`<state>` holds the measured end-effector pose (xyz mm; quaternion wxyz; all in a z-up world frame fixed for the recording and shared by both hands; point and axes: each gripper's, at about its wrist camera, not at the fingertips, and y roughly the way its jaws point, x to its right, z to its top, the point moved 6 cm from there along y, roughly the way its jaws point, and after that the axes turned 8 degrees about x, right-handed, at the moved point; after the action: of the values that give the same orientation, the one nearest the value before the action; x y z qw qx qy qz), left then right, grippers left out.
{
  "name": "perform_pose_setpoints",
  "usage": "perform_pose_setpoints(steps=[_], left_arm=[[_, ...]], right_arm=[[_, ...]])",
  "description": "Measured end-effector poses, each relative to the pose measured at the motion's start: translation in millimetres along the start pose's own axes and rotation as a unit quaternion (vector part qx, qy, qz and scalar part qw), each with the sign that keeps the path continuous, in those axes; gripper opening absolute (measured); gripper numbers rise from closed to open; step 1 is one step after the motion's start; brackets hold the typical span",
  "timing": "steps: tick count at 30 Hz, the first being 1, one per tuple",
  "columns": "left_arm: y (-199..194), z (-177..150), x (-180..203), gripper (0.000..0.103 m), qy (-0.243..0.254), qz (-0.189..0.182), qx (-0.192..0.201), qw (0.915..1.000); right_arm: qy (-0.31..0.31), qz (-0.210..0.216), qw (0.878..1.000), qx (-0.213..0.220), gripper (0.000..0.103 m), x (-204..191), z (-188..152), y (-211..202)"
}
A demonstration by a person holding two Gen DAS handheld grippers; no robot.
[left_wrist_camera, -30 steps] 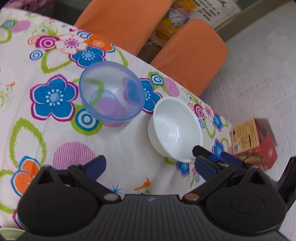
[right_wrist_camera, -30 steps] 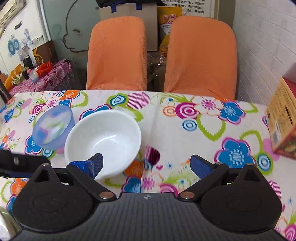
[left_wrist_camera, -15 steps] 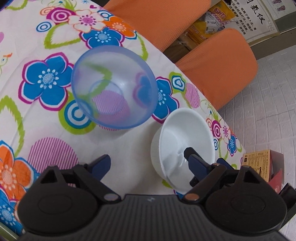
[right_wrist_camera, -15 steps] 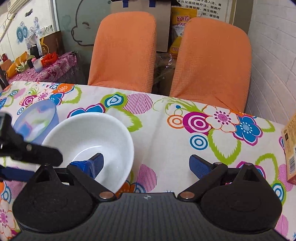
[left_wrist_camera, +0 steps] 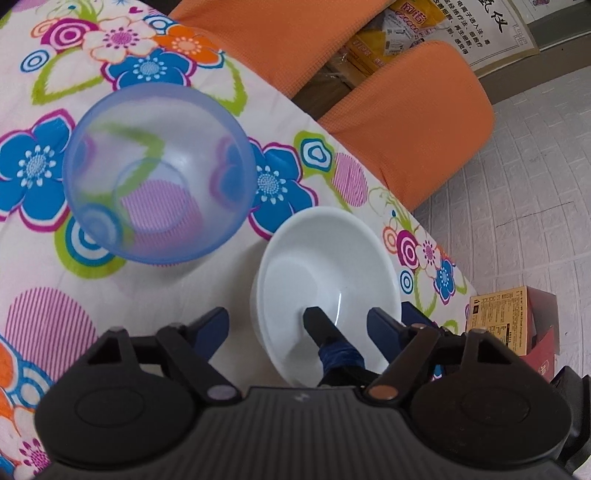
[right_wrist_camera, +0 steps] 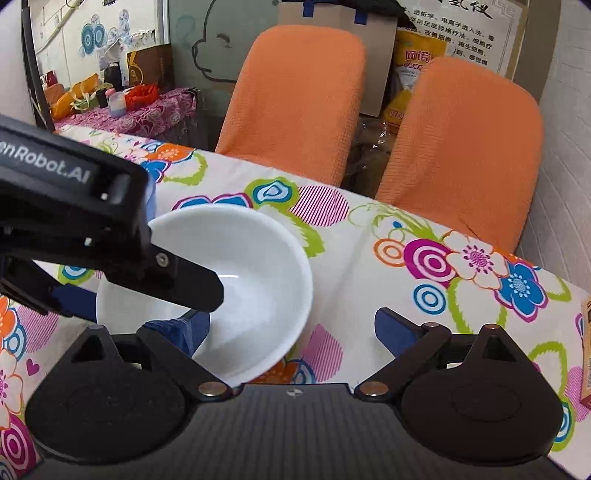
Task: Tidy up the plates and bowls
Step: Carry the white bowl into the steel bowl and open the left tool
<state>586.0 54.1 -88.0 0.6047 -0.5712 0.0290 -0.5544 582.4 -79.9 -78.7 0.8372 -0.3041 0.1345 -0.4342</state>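
White bowl (left_wrist_camera: 325, 273) is landmark: stands on flowered tablecloth (right_wrist_camera: 369, 266), blue translucent bowl (left_wrist_camera: 159, 177) just beside, on its left. Your right gripper (right_wrist_camera: 291, 328) spread, rim between its fingers, one inside. Left gripper (left_wrist_camera: 299, 325) spread too, bowl between. Count: two bowls, no plates seen. Right looks nearer to grasp.

A floral tablecloth (right_wrist_camera: 369, 266) printed with blue, orange and magenta flowers and ringed circles serves as the landmark. Behind its far edge stand two orange-covered chairs (right_wrist_camera: 299, 99), side by side, with a cardboard box (right_wrist_camera: 332, 22) and a yellow printed bag (right_wrist_camera: 421, 55) behind them. Off its right end a yellow-and-red carton (left_wrist_camera: 513, 325) lies on the pale tiled floor (left_wrist_camera: 535, 177). Far left of it, a purple-covered side table (right_wrist_camera: 147, 114) holds clutter.
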Motion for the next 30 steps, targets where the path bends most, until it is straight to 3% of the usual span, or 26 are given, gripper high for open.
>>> perform_pose_setpoints(steps=[2, 3, 4, 5, 6, 8, 18, 24, 30], left_arm=[[2, 2, 2, 0.076, 0.009, 0.001, -0.001, 1.0000], [4, 3, 3, 0.070, 0.017, 0.002, -0.002, 0.9998], [5, 3, 5, 0.058, 0.028, 0.004, -0.002, 0.9996], [7, 2, 6, 0.027, 0.040, 0.008, -0.009, 0.9991], [8, 2, 8, 0.022, 0.057, 0.015, -0.008, 0.9982], [8, 1, 8, 0.022, 0.068, 0.009, -0.016, 0.9975], [-32, -29, 7, 0.021, 0.093, -0.011, -0.049, 0.9944], [-93, -74, 22, 0.021, 0.114, -0.038, -0.058, 0.9910], [-146, -138, 29, 0.021, 0.144, -0.060, -0.074, 0.9850]], right_arm=[[-0.001, 0.013, 1.000, 0.000, 0.079, -6, -2, 0], [-0.003, 0.017, 1.000, 0.000, 0.076, -9, -2, -1], [-0.003, 0.020, 1.000, 0.001, 0.074, -11, -2, -2], [0.002, 0.027, 1.000, -0.001, 0.069, -14, -2, -3], [0.009, 0.040, 0.999, -0.005, 0.061, -16, -2, -3], [0.025, 0.059, 0.998, -0.009, 0.059, -22, -3, -5], [0.034, 0.049, 0.998, -0.022, 0.060, -46, -20, -61], [0.028, 0.029, 0.999, -0.008, 0.062, -62, -30, -134], [0.028, -0.004, 1.000, -0.008, 0.063, -82, -63, -199]])
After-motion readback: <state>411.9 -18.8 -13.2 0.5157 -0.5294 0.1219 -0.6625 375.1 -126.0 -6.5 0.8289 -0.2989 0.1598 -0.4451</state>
